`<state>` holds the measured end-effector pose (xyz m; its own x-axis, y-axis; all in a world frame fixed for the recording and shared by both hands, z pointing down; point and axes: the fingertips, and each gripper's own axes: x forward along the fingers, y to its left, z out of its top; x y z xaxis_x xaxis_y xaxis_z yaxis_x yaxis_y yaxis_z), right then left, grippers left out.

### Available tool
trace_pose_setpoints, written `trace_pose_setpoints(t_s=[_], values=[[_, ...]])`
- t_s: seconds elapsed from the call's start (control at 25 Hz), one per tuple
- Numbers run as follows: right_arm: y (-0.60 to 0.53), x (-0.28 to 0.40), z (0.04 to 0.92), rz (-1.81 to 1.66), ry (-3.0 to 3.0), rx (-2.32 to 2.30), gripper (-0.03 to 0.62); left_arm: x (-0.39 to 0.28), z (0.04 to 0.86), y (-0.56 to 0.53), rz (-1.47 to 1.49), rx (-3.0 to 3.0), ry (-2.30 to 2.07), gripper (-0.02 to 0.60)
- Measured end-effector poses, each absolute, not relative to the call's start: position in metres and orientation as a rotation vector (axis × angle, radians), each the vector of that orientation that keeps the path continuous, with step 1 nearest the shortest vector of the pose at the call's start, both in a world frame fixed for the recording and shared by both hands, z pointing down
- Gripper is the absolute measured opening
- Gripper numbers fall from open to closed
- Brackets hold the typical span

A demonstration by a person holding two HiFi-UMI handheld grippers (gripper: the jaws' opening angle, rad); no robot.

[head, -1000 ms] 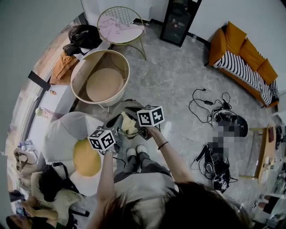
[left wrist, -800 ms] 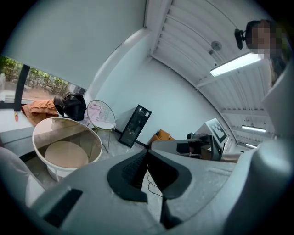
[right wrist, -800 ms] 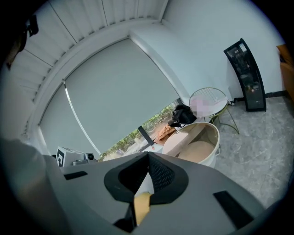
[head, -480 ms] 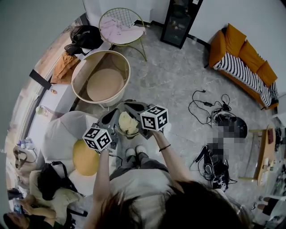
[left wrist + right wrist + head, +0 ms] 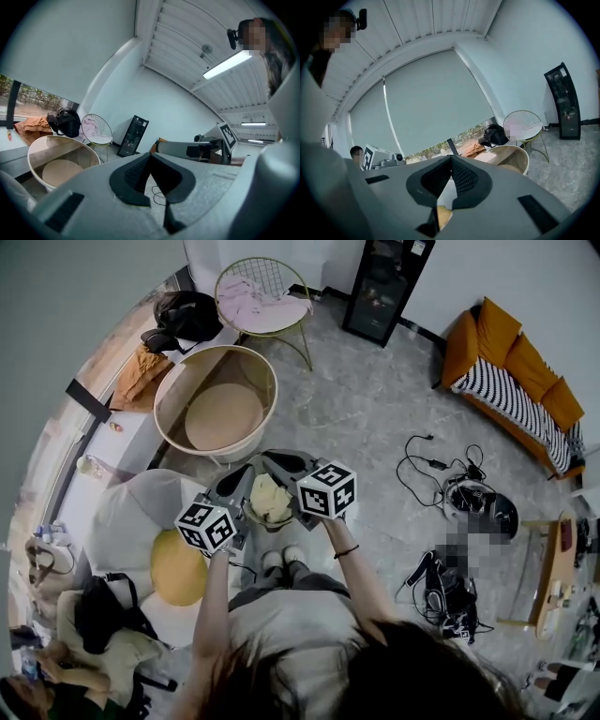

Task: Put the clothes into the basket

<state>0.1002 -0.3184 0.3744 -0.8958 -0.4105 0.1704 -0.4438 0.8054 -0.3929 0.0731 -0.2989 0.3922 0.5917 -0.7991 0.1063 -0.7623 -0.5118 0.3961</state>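
**Left gripper** (image 5: 149, 155): held in the person's left hand and pointing roughly level. The jaws are closed with the tips together. Only floor shows through the slot behind the tips. Its marker cube (image 5: 204, 526) is at lower left in the head view.

**Right gripper** (image 5: 451, 158): held in the right hand, angled in towards the left gripper. The jaws are fully closed and pinch pale fabric, which fills the slot just below the tips. Its marker cube (image 5: 326, 489) is beside the wrist.

**Garment** (image 5: 270, 500): a pale yellow and white cloth, bunched up. It hangs from the right gripper between the two grippers, above the person's shoes (image 5: 281, 559). It is outside the basket and apart from it.

**Basket** (image 5: 183, 381): round, with tall cream walls and a tan floor. It stands on the grey floor beyond the grippers, on the left.

**Wire chair** (image 5: 286, 329): green-gold frame, standing behind the basket with a pink cloth (image 5: 258, 301) on its seat.

**Black bag** (image 5: 187, 315): on the window ledge, left of the chair.

**Orange cloth** (image 5: 139, 376): on the same ledge, just beside the bag.

**Black cabinet** (image 5: 384, 287): upright against the far wall.

**Sofa** (image 5: 497, 329): orange, at the right, with a striped throw (image 5: 511, 390) over its seat.

**Cables** (image 5: 431, 460): loose on the floor, right of the grippers.

**Yellow cushion** (image 5: 178, 568): at lower left, against a white seat (image 5: 131, 517).
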Motion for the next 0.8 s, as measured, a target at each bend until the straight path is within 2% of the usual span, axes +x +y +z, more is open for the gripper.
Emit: trace_pose_setpoints(t_s=[0.8], values=[[-0.3206,0.1000,0.3694,0.642,-2.938,0.676,0.008,0.0746,0.3854,-0.3019,-0.125,2.440,-1.262,0.011]])
